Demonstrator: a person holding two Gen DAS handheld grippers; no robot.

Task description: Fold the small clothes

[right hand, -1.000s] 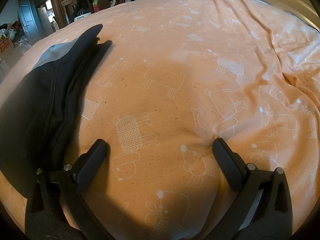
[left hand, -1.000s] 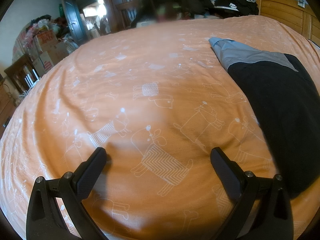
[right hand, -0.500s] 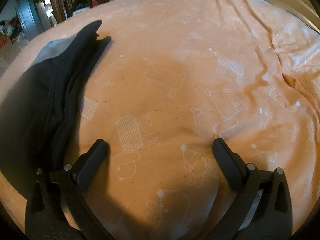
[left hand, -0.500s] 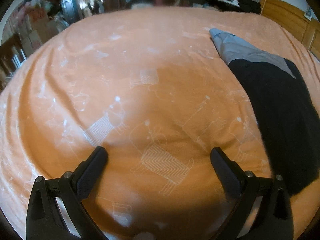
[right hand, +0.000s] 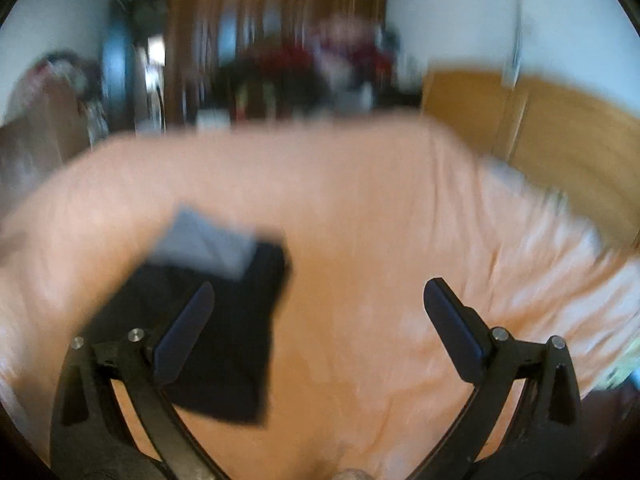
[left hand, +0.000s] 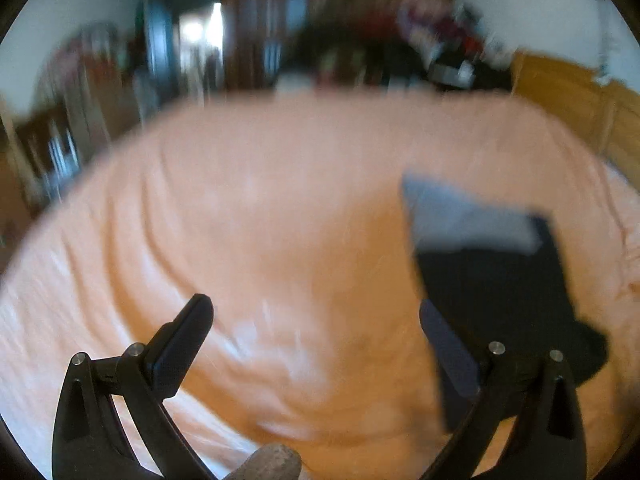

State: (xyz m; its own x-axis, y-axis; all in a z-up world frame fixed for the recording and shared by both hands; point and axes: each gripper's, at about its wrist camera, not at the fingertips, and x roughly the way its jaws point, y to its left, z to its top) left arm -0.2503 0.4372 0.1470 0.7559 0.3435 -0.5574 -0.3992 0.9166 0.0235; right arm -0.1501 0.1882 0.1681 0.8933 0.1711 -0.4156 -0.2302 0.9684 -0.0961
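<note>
Left gripper and right gripper are hanging wide apart, empty, above the folded black-and-grey garment lying on the orange bedspread.

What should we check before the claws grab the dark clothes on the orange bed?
1. Left claw open with nothing in it: ok, its fingers stand wide apart.
2. Right claw open with nothing in it: ok, same wide gap.
3. Dark garment lying on the orange bedspread, touched by neither claw: ok.
4. Garment folded neatly: cannot tell, both views are blurred; only a dark body and a grey band show.
5. Bedspread free of other things near the garment: ok, only cloth wrinkles show.
6. Pictures sharp enough to aim: not ok, wait until the blur is gone.
</note>
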